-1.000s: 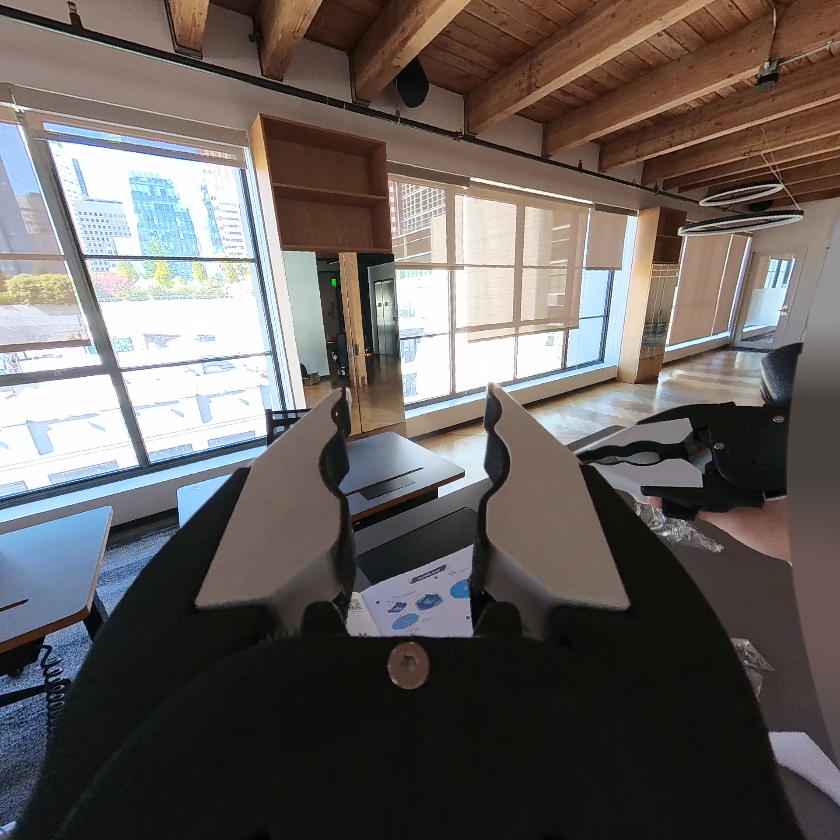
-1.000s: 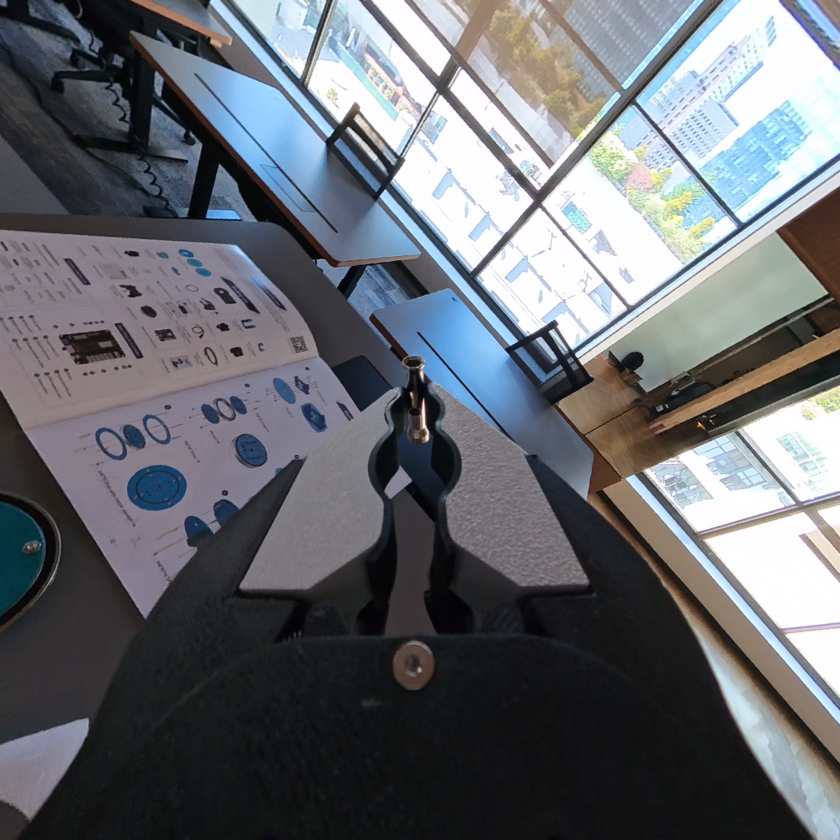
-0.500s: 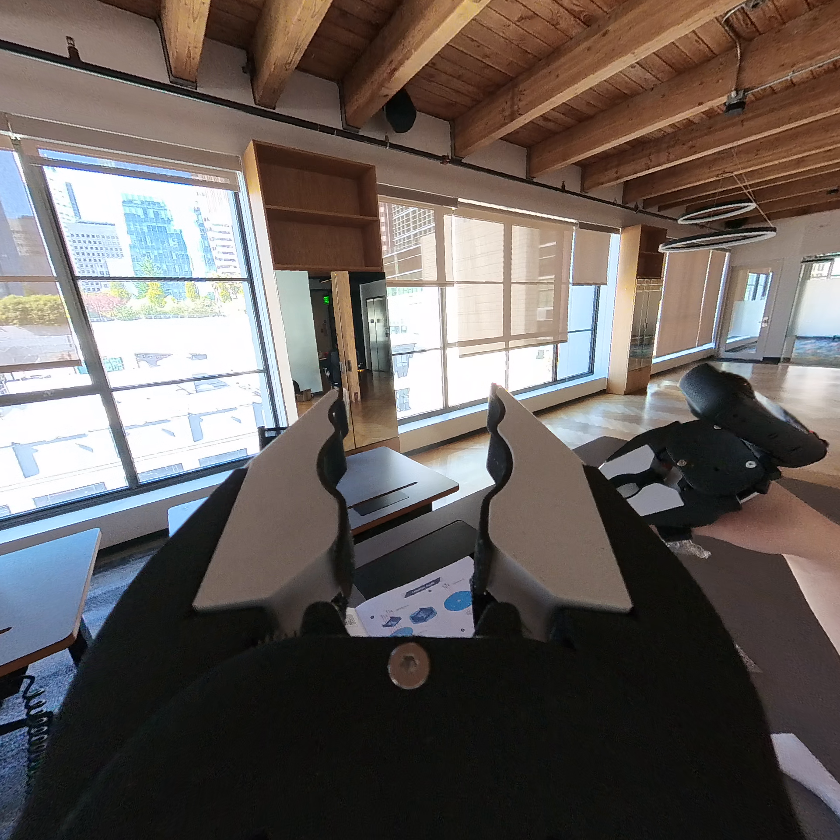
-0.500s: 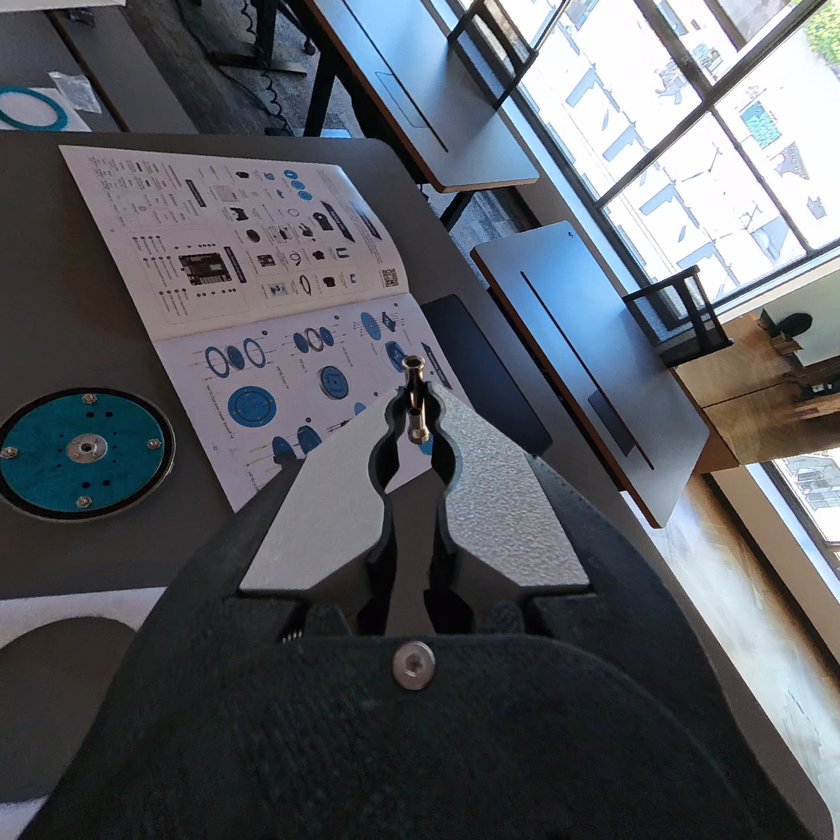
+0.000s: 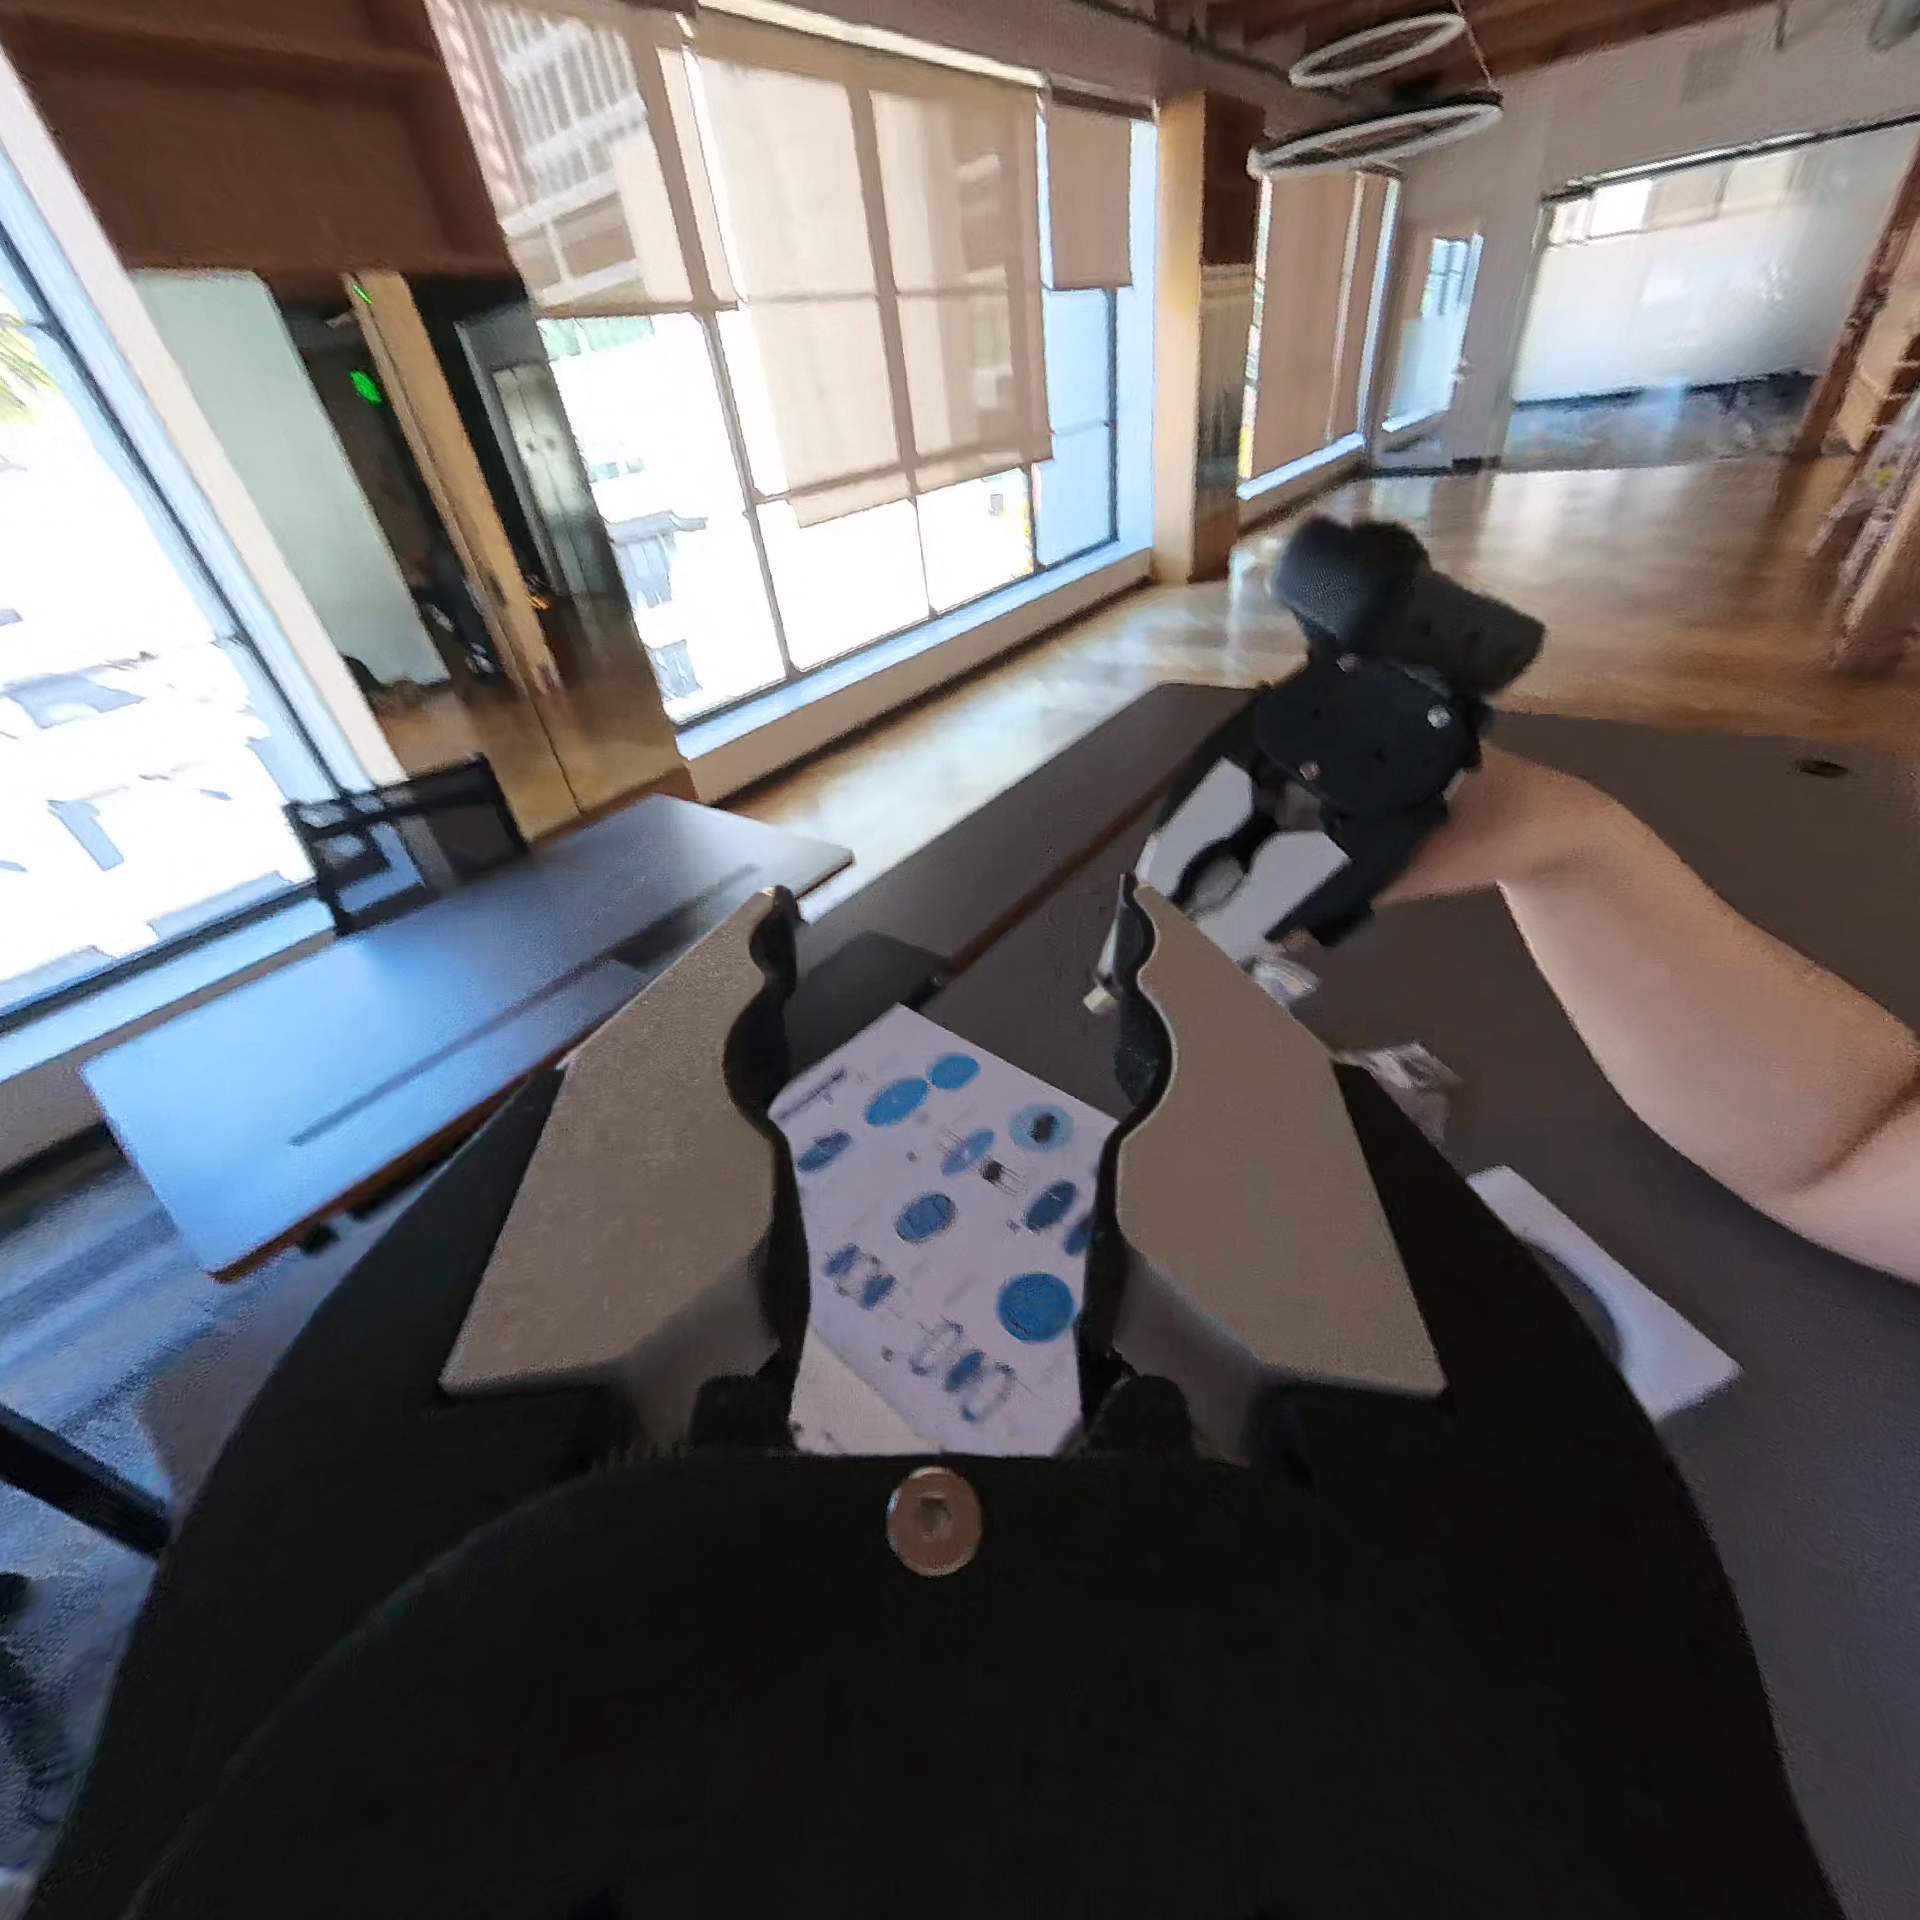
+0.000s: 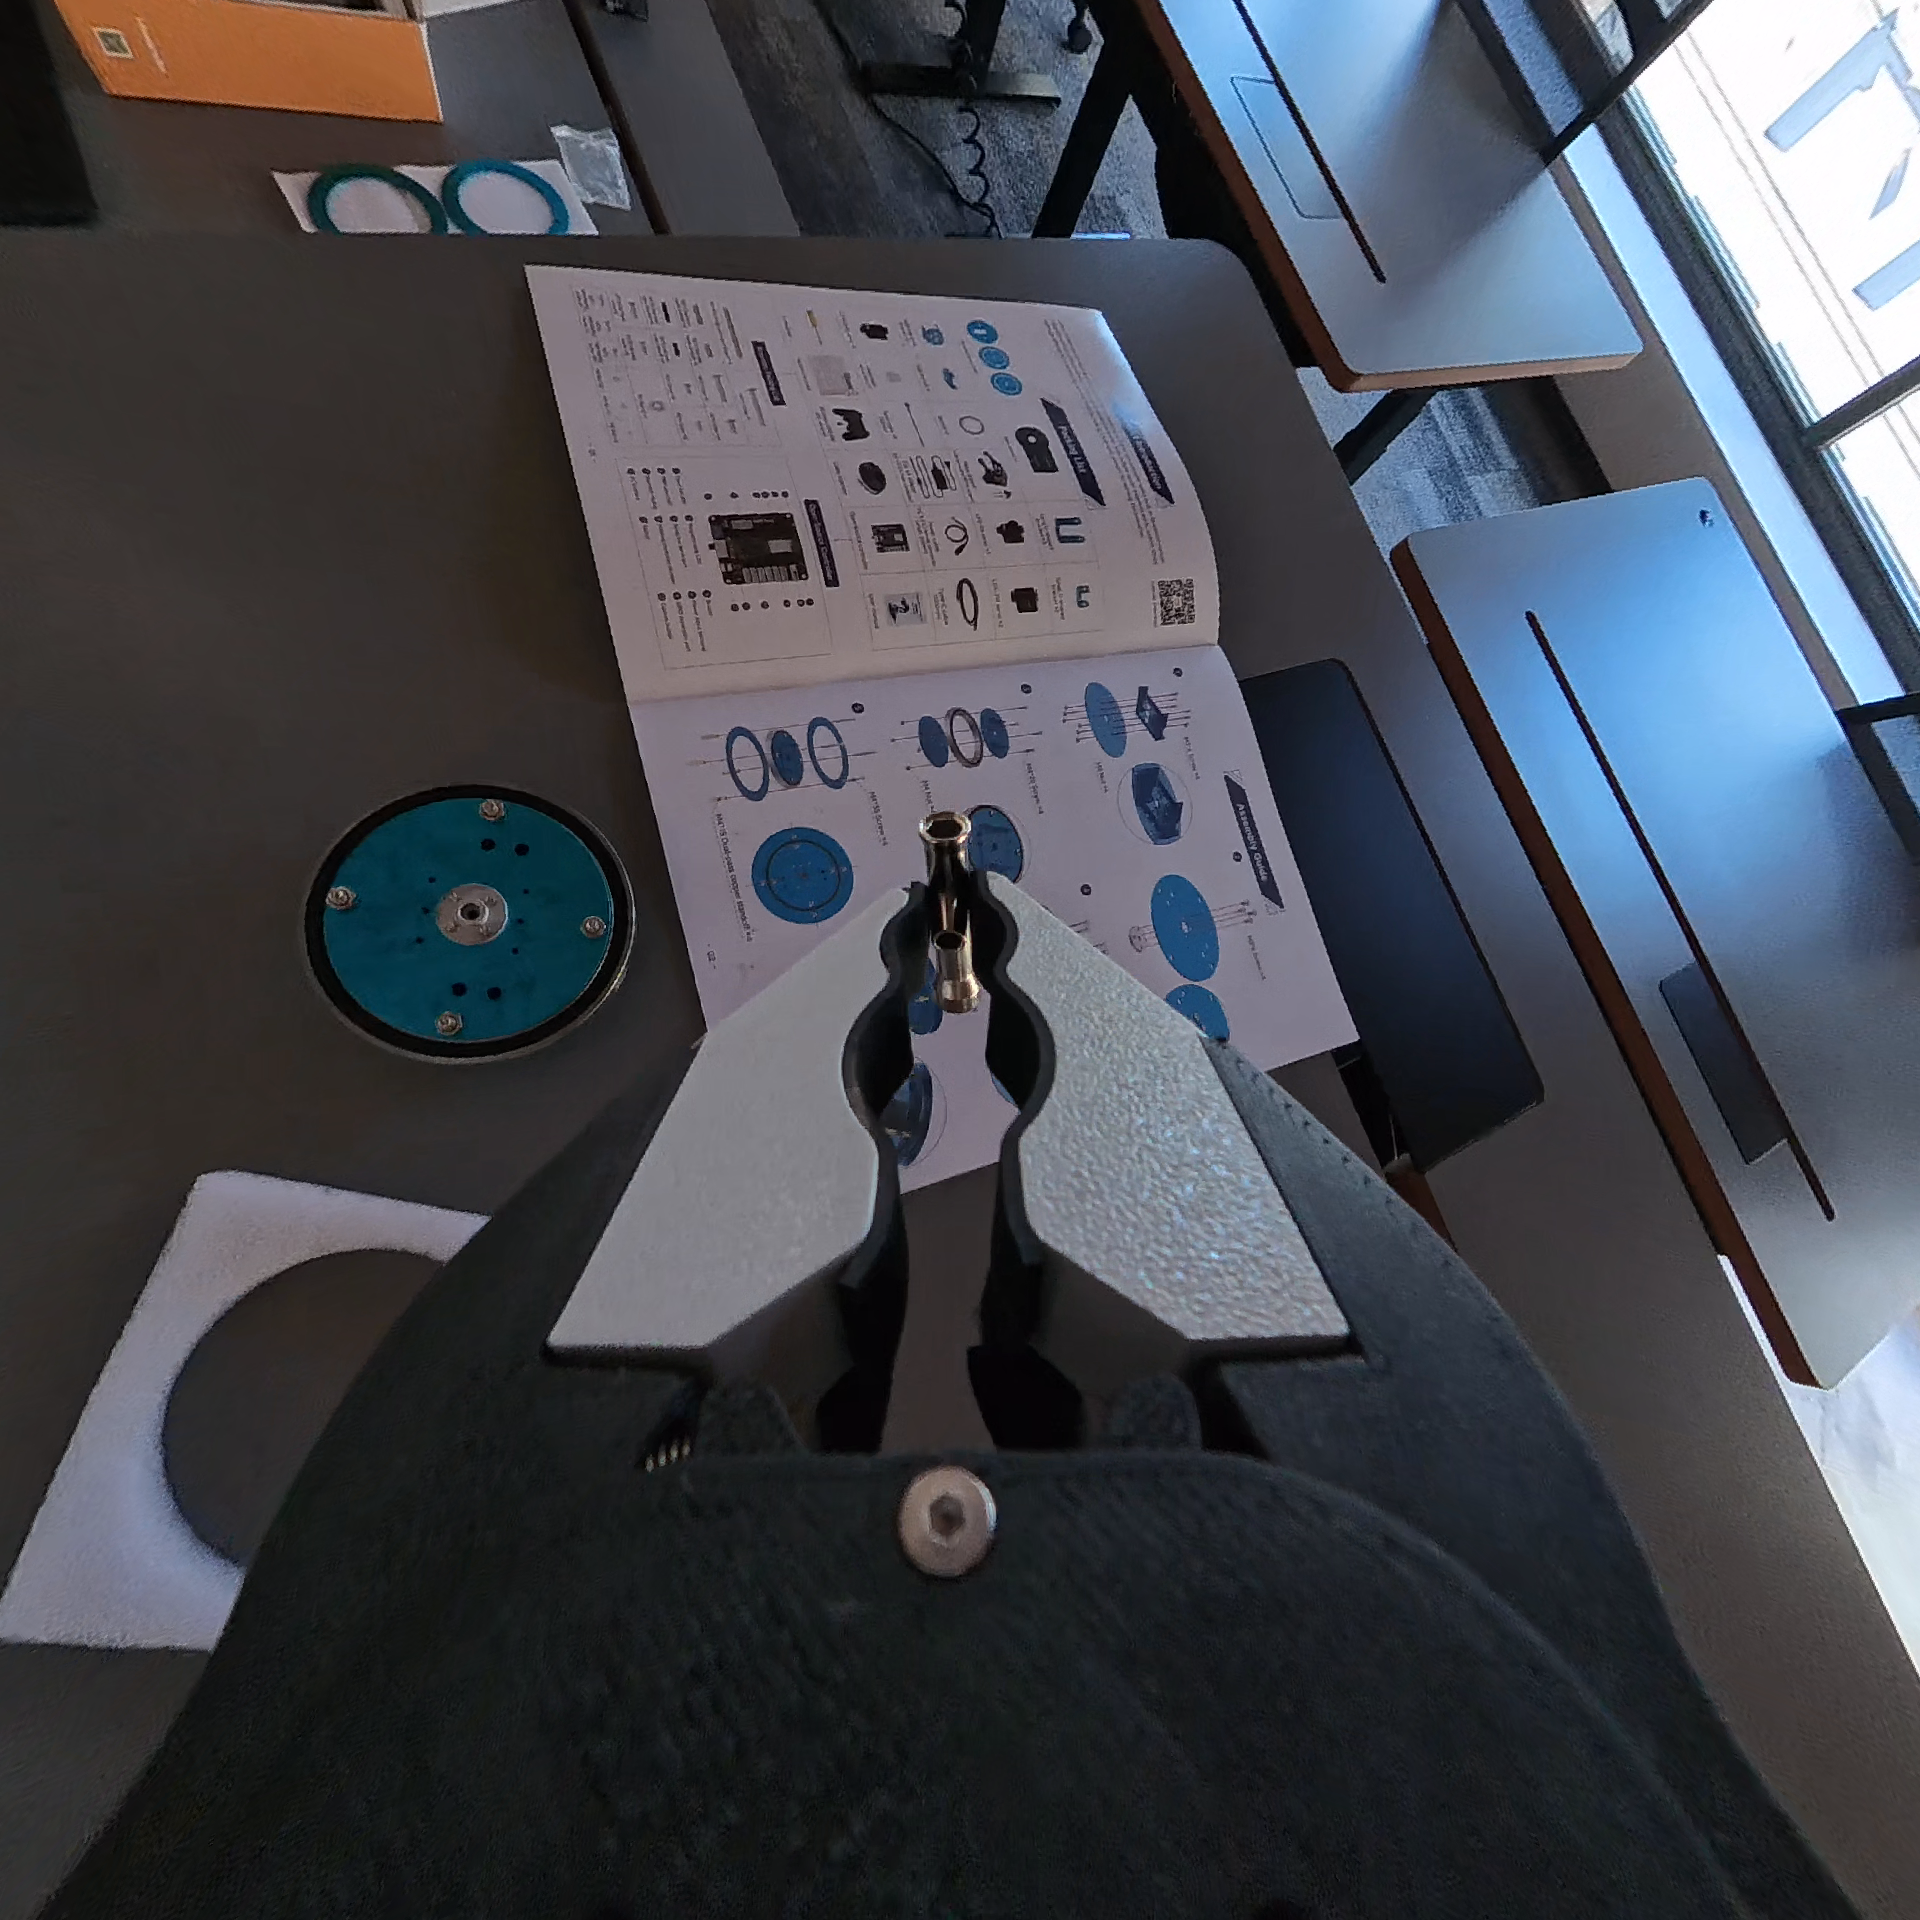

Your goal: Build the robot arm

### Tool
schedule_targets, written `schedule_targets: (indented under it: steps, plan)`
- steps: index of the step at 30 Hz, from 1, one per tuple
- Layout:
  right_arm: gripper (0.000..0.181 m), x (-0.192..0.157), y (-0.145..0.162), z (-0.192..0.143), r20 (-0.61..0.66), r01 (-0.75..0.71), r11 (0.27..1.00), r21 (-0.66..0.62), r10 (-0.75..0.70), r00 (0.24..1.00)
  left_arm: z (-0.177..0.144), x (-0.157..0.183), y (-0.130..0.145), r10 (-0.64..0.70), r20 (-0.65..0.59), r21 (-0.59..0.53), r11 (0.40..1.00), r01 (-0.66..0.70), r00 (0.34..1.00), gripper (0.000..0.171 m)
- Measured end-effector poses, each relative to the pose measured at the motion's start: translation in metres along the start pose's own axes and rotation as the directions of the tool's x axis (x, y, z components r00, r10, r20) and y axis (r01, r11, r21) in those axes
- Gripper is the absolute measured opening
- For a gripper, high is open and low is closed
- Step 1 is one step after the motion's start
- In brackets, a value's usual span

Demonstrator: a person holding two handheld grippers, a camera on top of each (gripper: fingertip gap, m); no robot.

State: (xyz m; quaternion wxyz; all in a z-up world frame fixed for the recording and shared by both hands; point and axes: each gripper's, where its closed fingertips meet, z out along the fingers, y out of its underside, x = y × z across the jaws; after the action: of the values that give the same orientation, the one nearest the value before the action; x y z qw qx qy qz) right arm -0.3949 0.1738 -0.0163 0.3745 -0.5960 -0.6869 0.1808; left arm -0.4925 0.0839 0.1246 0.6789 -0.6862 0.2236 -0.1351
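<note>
My right gripper (image 6: 951, 896) is shut on a small metal tubular tool (image 6: 945, 847) that sticks out past the tips. It hangs above an open white booklet (image 6: 914, 582) with blue diagrams on a dark grey table (image 6: 260, 520). A round blue disc (image 6: 468, 920) with screws lies left of the booklet. My left gripper (image 5: 954, 914) is open and empty above the same booklet (image 5: 935, 1226). In the left wrist view the right gripper (image 5: 1110, 961), held by a bare hand and arm (image 5: 1662, 987), points down just beyond my right finger.
A white foam sheet (image 6: 135, 1434) with a round cut-out lies near the front left. Two teal rings (image 6: 436, 197), a small clear bag (image 6: 592, 161) and an orange box (image 6: 260, 52) lie at the far side. A black pad (image 6: 1382, 894) and other desks (image 6: 1662, 831) stand to the right. The gap from one gripper's tips to the other's is roughly 20 centimetres. My right gripper's tips are some 20 centimetres from the round blue disc (image 6: 468, 920).
Both grippers have tilted down towards the table. The right one, still shut on the metal tool, now hangs over the booklet, with the blue disc in view. The left stays open.
</note>
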Motion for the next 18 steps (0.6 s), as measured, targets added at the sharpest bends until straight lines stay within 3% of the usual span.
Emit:
schedule_targets:
  steps: [3,7,11,15,18]
  plan:
    - [0.006,0.001,-0.003,-0.008,0.001,-0.007,1.000,0.025,0.007,1.000,0.006,0.023,0.042,-0.072,-0.108,-0.073,0.995,0.064,0.992,0.064]
    - [0.006,-0.003,-0.009,-0.019,0.004,0.003,0.998,0.056,-0.003,1.000,0.009,0.046,0.115,-0.066,-0.127,-0.210,0.977,0.038,0.990,0.075]
    - [0.006,-0.029,-0.022,-0.021,0.109,0.037,0.993,0.109,-0.049,0.993,0.000,0.084,0.182,-0.100,-0.197,-0.282,0.959,0.041,0.975,0.081]
    - [0.006,-0.070,-0.030,-0.002,0.257,0.091,0.988,0.123,-0.121,0.959,-0.009,0.102,0.239,-0.044,-0.231,-0.418,0.907,-0.059,0.972,0.093]
    - [0.006,-0.098,-0.023,0.026,0.333,0.159,0.985,0.071,-0.174,0.927,-0.007,0.111,0.257,-0.032,-0.266,-0.455,0.885,-0.096,0.963,0.098]
